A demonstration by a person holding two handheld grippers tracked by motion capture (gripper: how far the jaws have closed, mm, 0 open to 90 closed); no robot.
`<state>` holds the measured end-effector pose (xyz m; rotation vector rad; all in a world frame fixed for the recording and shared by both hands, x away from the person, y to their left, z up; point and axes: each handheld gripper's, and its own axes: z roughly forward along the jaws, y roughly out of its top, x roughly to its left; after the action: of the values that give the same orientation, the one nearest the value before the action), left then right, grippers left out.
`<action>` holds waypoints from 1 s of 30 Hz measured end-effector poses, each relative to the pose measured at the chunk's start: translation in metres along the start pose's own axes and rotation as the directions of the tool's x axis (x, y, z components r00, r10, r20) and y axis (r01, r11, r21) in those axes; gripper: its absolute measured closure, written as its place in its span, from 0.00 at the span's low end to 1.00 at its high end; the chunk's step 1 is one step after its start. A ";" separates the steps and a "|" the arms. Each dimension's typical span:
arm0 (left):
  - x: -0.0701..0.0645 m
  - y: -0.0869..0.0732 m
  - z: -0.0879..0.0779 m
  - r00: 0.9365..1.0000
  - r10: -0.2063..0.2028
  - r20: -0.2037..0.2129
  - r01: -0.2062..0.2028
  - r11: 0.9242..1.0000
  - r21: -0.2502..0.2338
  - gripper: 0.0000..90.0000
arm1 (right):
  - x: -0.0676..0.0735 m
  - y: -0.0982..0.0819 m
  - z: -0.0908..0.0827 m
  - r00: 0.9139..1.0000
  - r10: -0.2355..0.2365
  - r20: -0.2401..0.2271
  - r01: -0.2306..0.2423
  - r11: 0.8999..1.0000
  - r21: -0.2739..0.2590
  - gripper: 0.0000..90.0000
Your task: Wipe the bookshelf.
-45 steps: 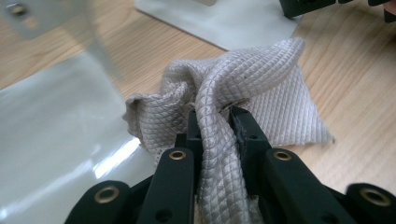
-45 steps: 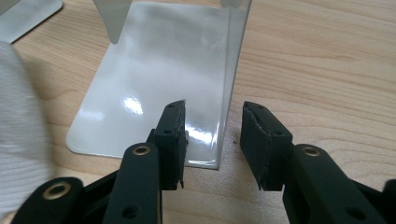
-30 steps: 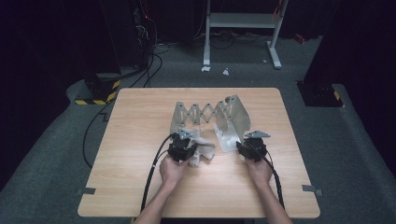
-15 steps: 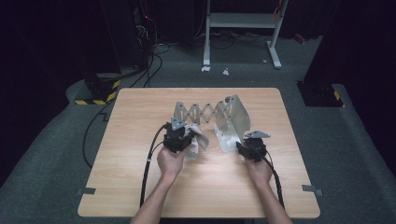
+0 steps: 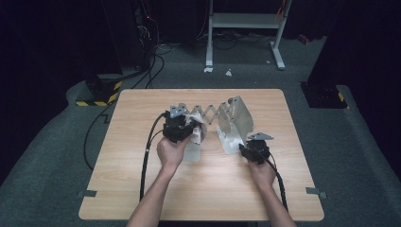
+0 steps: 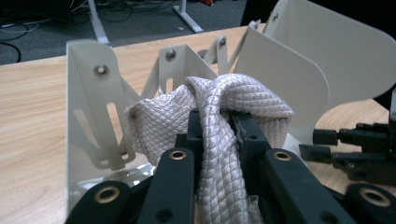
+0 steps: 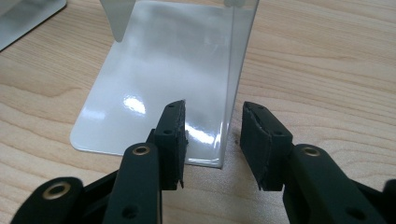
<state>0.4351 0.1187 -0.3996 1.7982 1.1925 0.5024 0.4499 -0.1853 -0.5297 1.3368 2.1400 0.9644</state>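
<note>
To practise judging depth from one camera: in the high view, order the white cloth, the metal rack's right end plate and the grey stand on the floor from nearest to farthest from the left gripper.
1. White cloth: clamped in the left gripper.
2. Right end plate: to its right, on the table.
3. Grey stand: on the floor beyond the table's far edge.

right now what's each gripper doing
left gripper: shut on the cloth
right gripper: open, jaws either side of the rack plate's edge, not pressing it
</note>
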 end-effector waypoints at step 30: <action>-0.009 -0.020 0.024 0.998 0.060 -0.030 -0.058 0.997 0.053 0.88 | 0.001 0.000 0.000 1.000 -0.001 -0.002 0.001 1.000 0.002 0.67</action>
<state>0.4376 0.1030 -0.4280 1.8808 1.1866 0.5399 0.4495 -0.1849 -0.5296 1.3361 2.1433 0.9648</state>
